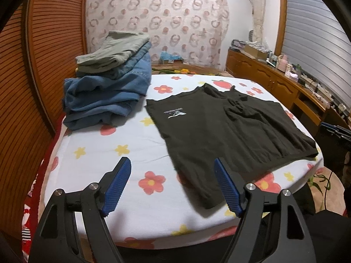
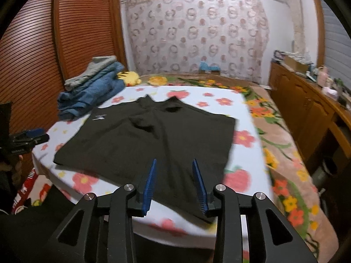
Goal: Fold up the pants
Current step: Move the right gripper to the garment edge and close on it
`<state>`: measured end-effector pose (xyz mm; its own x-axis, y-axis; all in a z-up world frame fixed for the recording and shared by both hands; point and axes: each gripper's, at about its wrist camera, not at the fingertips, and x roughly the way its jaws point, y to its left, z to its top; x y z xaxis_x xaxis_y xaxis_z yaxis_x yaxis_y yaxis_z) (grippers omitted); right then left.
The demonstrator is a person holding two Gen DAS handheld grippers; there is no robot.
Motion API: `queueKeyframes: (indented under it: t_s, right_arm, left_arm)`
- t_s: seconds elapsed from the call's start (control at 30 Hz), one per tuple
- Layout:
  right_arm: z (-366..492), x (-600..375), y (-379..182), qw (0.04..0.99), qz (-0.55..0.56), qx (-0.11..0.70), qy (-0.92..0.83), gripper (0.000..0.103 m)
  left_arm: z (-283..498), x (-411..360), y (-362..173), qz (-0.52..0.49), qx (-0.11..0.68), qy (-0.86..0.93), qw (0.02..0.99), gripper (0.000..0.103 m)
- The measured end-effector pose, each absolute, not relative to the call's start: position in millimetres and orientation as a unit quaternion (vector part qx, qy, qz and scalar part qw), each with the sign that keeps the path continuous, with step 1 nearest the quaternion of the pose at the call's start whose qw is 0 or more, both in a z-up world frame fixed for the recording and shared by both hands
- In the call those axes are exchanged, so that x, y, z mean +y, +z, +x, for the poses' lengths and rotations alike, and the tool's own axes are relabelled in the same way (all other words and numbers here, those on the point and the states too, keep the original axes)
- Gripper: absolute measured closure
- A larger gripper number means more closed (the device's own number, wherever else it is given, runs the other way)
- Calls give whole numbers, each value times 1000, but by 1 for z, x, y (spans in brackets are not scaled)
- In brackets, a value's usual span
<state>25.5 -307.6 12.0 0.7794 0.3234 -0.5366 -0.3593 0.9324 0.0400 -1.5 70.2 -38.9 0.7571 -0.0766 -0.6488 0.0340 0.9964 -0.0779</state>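
Note:
A pair of dark shorts-like pants with a small white logo lies spread flat on the flower-print sheet; it also shows in the right wrist view. My left gripper is open and empty, held above the near left edge of the pants. My right gripper is open and empty, over the near hem of the pants. The left gripper shows at the left edge of the right wrist view.
A stack of folded blue and grey-green clothes sits at the back left of the sheet, also in the right wrist view. A wooden slatted wardrobe stands on the left. A wooden cabinet with clutter lines the right.

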Motion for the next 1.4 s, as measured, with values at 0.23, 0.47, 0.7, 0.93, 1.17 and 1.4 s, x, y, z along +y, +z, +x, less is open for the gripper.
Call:
queueKeyframes:
  t_s: [0.23,0.47,0.7,0.93,1.17,1.4]
  right_arm:
    - [53,-246,-5,923,-42,277,263,68]
    - [66,-199,-13,903,-70,278,321,68]
    - [81,-163,-15,880,-97,287,366,68]
    - [91,-141,-22,857,-108,309,399,68]
    - [93,-121,-29,837,-126,327,420,68]
    - [95,-106,-36,831,-136,337,421,68]
  left_arm:
    - [-3,82,-46,-31,352,-10,935,25]
    - [-4,95,-50,-36,354,2,934,25]
    - [-4,107,-57,-41,359,15,932,25]
    - [-6,120,-65,-45,365,28,930,25]
    - [-8,129,-72,-51,371,37,927,25]
    - [-10,136,-78,-54,375,42,924,25]
